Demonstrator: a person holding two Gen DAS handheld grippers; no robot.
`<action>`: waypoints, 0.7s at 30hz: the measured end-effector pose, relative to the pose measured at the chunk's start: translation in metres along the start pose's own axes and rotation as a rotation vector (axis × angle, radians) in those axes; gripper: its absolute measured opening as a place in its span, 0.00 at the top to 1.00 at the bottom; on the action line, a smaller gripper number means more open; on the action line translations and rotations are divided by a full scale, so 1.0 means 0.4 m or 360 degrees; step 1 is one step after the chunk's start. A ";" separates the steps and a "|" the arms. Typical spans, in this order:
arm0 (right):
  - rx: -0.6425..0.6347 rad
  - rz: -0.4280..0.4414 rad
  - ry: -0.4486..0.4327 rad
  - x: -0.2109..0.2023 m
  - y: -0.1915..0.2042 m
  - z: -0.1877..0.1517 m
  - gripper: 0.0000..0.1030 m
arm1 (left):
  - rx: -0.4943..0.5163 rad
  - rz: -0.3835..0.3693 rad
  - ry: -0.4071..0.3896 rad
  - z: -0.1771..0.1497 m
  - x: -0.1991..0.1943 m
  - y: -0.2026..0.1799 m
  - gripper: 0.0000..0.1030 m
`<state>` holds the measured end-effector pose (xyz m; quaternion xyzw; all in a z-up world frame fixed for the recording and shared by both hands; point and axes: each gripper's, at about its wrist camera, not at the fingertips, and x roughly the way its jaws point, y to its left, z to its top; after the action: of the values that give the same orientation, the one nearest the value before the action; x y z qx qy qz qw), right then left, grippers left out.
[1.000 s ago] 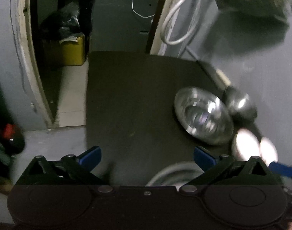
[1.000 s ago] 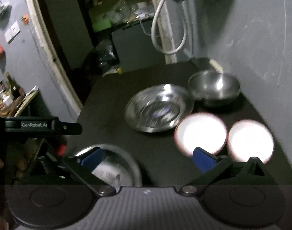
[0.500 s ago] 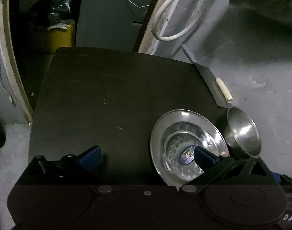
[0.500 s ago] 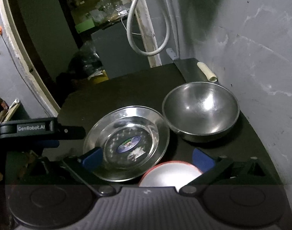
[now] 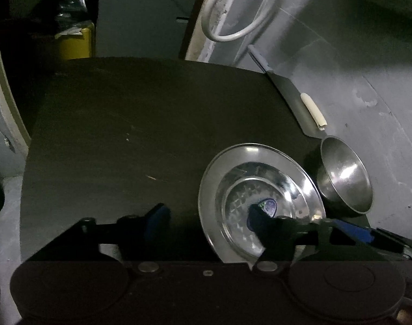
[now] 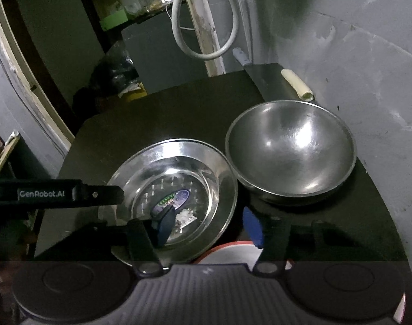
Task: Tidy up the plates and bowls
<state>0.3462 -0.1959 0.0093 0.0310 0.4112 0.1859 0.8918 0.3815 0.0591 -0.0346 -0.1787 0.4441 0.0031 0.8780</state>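
A steel plate (image 5: 260, 189) with a sticker in its middle lies on the black table (image 5: 151, 124); it also shows in the right wrist view (image 6: 178, 168). A steel bowl (image 6: 289, 157) stands to its right, also in the left wrist view (image 5: 343, 178). My left gripper (image 5: 206, 214) is open; its right finger is over the plate's middle, its left finger over bare table. My right gripper (image 6: 208, 222) is open, straddling the plate's near right rim. A white bowl with a red rim (image 6: 230, 252) lies just under the right gripper.
A cleaver (image 6: 270, 78) with a pale roll (image 6: 297, 84) on its blade lies at the table's far right corner by the grey wall (image 6: 354, 54). A white hose (image 6: 203, 21) hangs behind. The left gripper's body (image 6: 54, 193) crosses the right wrist view's left side.
Both grippers have moved forward and in over the steel plate. The two white bowls have slid out of view below the right gripper; one rim remains visible.
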 end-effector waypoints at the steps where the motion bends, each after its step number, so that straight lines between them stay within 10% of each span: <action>1: 0.0005 -0.0009 0.0012 0.005 -0.001 0.000 0.47 | 0.0000 -0.0010 0.0006 0.000 0.002 0.000 0.44; 7: 0.0002 -0.0044 0.0025 0.021 0.000 0.005 0.66 | 0.0004 -0.0062 0.0034 -0.001 0.012 0.001 0.70; 21: -0.0099 -0.0031 -0.0024 -0.007 0.031 -0.004 0.77 | 0.0078 -0.0055 -0.0042 -0.025 -0.040 0.026 0.71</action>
<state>0.3396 -0.1856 0.0129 0.0007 0.3987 0.1896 0.8973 0.3624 0.0681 -0.0306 -0.1647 0.4291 -0.0207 0.8879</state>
